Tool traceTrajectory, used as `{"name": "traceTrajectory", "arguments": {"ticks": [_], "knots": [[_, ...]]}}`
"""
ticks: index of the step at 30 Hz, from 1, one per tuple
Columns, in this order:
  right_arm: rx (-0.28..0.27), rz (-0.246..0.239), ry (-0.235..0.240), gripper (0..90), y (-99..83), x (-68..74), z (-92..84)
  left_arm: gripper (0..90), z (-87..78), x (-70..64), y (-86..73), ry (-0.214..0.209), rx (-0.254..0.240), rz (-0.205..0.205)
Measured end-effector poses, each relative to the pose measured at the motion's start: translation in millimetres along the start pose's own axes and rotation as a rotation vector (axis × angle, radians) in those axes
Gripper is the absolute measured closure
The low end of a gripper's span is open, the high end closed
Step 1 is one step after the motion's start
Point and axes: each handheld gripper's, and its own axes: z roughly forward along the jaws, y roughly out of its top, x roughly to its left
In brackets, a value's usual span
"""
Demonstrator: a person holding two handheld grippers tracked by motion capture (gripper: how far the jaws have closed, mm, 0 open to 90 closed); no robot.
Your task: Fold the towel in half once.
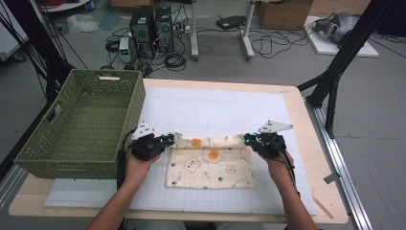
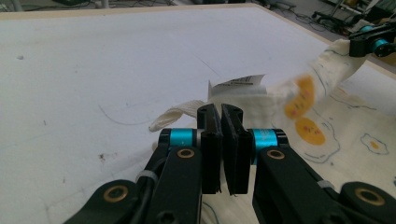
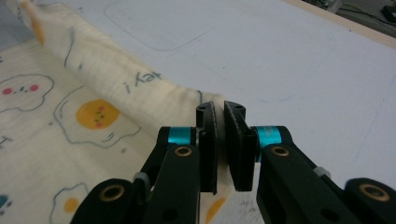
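A green woven basket [image 1: 81, 124] stands at the table's [image 1: 306, 143] left edge. Beside it, the left hand-held gripper [image 1: 167, 139] is clamped on the far left corner of the egg-print cloth [image 1: 210, 167], which lies near the table's front edge, its far edge raised in a roll. The right hand-held gripper [image 1: 247, 139] is clamped on the far right corner. This looks like a fold in progress; next, both corners likely need carrying evenly toward the front hem. The cloth's care tag [image 2: 238, 80] is too blurred to read.
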Motion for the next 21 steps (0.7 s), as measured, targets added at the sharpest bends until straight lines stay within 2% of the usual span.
{"name": "traceTrajectory", "arguments": {"ticks": [6, 11, 15, 18, 21], "knots": [[-0.004, 0.006, 0.018, 84.1, -18.9, 10.2, -16.0, 85.9, -10.2, -8.4, -11.0, -0.027, 0.003, -0.006], [-0.005, 0.02, 0.033, 84.1, -32.5, 17.6, -21.3, 85.9, -18.3, -15.2, -16.9, -0.041, 0.013, 0.001], [0.005, 0.011, 0.045, 84.0, -39.1, 23.2, -25.6, 85.9, -24.9, -21.3, -21.8, -0.055, 0.015, 0.007], [0.002, 0.006, 0.058, 84.0, -44.1, 28.3, -30.2, 85.9, -28.5, -22.2, -23.7, -0.061, 0.022, 0.019], [0.006, 0.0, 0.065, 84.0, -48.4, 31.3, -34.4, 85.9, -32.1, -21.1, -25.3, -0.066, 0.021, 0.009]]}}
